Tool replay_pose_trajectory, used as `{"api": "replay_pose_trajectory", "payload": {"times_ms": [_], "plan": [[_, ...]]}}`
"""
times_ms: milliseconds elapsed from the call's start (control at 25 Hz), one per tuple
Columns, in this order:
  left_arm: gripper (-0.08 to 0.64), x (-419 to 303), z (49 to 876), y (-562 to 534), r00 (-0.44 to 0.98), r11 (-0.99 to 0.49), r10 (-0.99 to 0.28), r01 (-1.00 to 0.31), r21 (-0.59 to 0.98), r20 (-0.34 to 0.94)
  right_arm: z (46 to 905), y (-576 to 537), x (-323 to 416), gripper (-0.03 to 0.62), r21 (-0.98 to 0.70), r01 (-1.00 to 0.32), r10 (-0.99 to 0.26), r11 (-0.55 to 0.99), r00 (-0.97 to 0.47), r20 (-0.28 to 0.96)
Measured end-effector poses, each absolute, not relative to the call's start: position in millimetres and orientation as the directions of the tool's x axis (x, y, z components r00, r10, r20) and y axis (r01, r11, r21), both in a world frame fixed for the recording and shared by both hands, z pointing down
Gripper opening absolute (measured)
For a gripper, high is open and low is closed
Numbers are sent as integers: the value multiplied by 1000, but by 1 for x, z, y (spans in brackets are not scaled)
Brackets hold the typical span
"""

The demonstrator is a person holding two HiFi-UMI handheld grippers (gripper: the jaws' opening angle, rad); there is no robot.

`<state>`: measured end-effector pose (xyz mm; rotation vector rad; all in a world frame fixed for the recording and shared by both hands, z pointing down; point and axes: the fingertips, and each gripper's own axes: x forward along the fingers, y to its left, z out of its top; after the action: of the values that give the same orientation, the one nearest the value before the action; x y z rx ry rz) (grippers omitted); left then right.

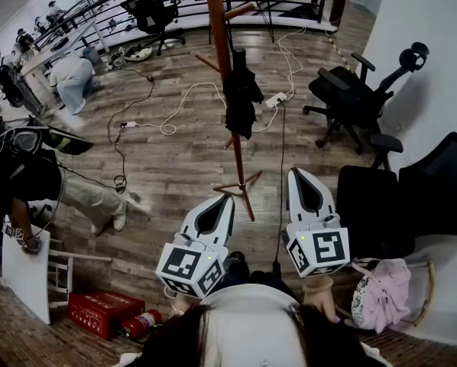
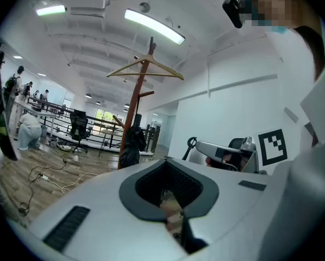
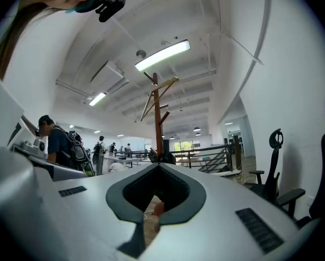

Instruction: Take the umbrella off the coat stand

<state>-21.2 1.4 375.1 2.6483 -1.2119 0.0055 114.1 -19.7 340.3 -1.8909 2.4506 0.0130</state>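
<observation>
The left gripper (image 1: 227, 199) and right gripper (image 1: 295, 173) were pale grey, black-lined, with black-and-white marker cubes (image 1: 189, 267); the person's top (image 2: 314, 173) seemed white.

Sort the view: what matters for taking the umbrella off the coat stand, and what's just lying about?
Job: umbrella hanging on coat stand; left tool, right tool, both shut and empty.
Lying about: office chair, floor cables, red box, fire extinguisher, pink bag.

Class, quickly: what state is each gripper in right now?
Left gripper: closed, holding nothing.
Right gripper: closed, holding nothing.
</observation>
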Motion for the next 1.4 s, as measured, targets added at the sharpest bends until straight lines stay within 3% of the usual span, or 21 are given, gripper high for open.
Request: {"api": "replay_pose_trajectory", "payload": {"times_ms": [1400], "plan": [[8, -68, 377, -86, 730, -706, -681, -675, 214, 60, 344, -101, 54, 37, -47, -968, -969, 247, -247, 7]]}}
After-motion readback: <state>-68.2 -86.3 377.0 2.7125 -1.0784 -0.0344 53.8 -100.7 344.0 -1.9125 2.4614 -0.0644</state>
